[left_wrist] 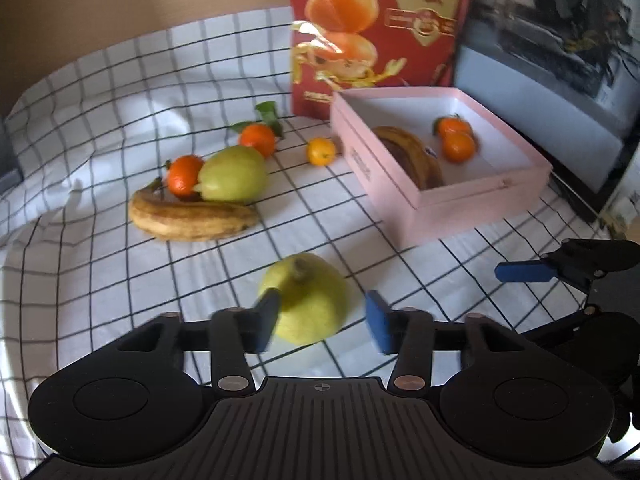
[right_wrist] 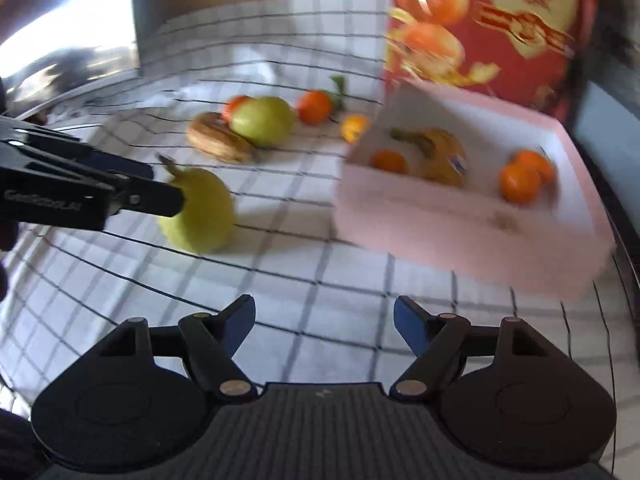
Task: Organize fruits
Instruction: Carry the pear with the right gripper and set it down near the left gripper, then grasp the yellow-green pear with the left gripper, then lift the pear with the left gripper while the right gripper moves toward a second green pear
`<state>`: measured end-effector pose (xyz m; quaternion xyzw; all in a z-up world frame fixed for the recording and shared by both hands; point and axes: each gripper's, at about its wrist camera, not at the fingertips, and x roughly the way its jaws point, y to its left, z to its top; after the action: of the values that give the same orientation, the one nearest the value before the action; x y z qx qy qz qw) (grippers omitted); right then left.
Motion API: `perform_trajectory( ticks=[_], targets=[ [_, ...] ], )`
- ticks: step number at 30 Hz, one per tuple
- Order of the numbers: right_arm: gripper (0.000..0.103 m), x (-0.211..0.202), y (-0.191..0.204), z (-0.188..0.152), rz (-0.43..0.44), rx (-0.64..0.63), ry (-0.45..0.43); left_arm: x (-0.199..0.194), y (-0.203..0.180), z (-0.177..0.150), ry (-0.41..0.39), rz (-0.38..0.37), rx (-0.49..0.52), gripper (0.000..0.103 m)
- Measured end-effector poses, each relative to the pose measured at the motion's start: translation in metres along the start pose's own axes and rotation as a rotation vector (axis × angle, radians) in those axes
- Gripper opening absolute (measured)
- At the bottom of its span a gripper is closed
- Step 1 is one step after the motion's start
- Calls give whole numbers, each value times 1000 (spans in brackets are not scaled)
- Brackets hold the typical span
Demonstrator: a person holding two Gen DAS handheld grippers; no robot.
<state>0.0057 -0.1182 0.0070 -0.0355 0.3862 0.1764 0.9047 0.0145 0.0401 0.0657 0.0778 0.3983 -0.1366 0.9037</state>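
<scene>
My left gripper [left_wrist: 322, 322] is open around a yellow-green pear [left_wrist: 310, 300] that lies on the checked cloth; the left finger touches it, the right finger stands apart. The same pear [right_wrist: 204, 210] shows in the right wrist view with the left gripper [right_wrist: 160, 188] at it. My right gripper [right_wrist: 324, 326] is open and empty above the cloth, in front of the pink box [right_wrist: 460, 236]. The pink box [left_wrist: 400, 196] holds a banana [left_wrist: 412, 152] and tangerines [left_wrist: 456, 138]. On the cloth lie a second pear [left_wrist: 234, 174], a banana [left_wrist: 192, 220] and three tangerines [left_wrist: 258, 139].
A red carton printed with oranges [left_wrist: 376, 28] stands behind the box. A dark screen [left_wrist: 560, 40] stands at the right. My right gripper [left_wrist: 532, 272] shows at the right edge of the left wrist view. The cloth [left_wrist: 120, 92] is wrinkled at the left.
</scene>
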Motion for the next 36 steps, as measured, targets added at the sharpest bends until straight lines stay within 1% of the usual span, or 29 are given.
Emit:
perform_trajectory(
  ticks=[2,4,7,9,11,13,15,18,21,22,26,28,31,33,35,36],
  targets=[
    [77,1,-5,-6,1,30,10,1,-4,0,4,-17,13,71],
    [78,1,-8,-11,4,49,7,2,-5,0,8,-45,3,77],
    [80,0,-6,-15,-7,34,-5,1,-2,2,7,-54,-35,76],
    [82,1,-3,-17,-13,19,-10,3,0,3,10,-16,-57,73],
    [85,1,0,-18,-18,4,-16,11,2,4,41,29,-72,73],
    [87,2,3,-20,-24,-15,-21,20,7,6,59,49,-102,73],
    [89,3,6,-21,-29,-35,-23,28,12,9,62,55,-131,73],
    [96,5,7,-22,-17,-47,-19,40,17,13,77,42,-163,72],
    [102,7,9,-22,-6,-62,-11,49,16,14,83,41,-167,67],
    [103,7,10,-22,-2,-68,-11,50,15,14,88,43,-168,67],
    [103,7,10,-23,1,-70,-22,50,14,12,79,45,-170,67],
    [103,7,11,-22,0,-70,-13,48,18,11,80,32,-195,67],
    [103,10,10,-13,13,-90,37,42,28,7,90,13,-245,67],
    [102,13,9,-3,45,-132,81,35,35,2,94,25,-265,67],
    [86,13,8,9,72,-152,103,22,45,-3,84,48,-282,67],
    [86,11,9,17,87,-165,99,16,51,-6,76,52,-294,67]
  ],
)
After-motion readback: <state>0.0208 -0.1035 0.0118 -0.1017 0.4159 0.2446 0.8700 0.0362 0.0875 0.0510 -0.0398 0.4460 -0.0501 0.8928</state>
